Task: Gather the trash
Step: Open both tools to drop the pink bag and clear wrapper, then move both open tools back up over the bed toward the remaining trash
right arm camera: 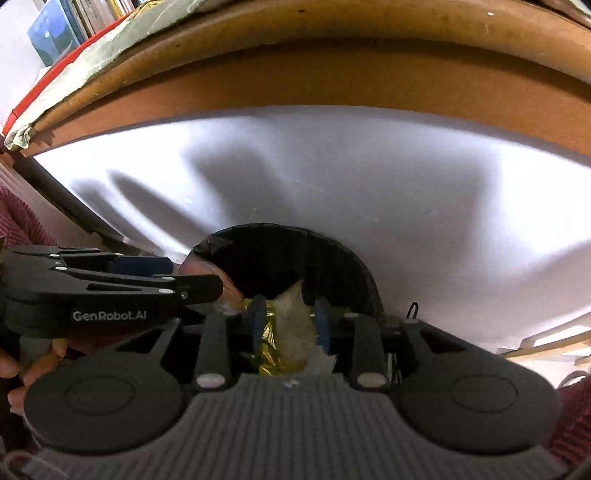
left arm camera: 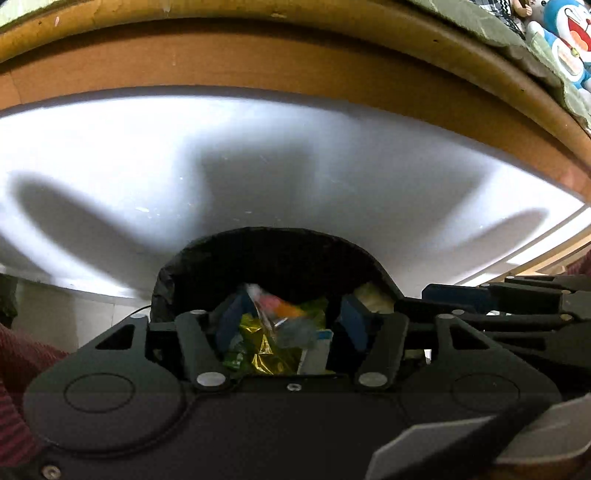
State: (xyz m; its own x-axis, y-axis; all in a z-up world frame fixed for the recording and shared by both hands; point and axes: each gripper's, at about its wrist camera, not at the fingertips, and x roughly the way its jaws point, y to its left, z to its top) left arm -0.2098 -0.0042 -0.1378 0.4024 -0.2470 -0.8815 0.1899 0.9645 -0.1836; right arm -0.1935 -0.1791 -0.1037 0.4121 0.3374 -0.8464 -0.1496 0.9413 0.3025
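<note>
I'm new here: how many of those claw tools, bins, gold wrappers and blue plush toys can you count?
claw tools, the left gripper and the right gripper: 2
bin: 1
gold foil wrapper: 1
blue plush toy: 1
Total: 5

A white floor (left arm camera: 295, 155) carries a black-lined bin (left arm camera: 266, 258) at six o'clock; a wooden bed frame (left arm camera: 258, 62) borders it at twelve.
</note>
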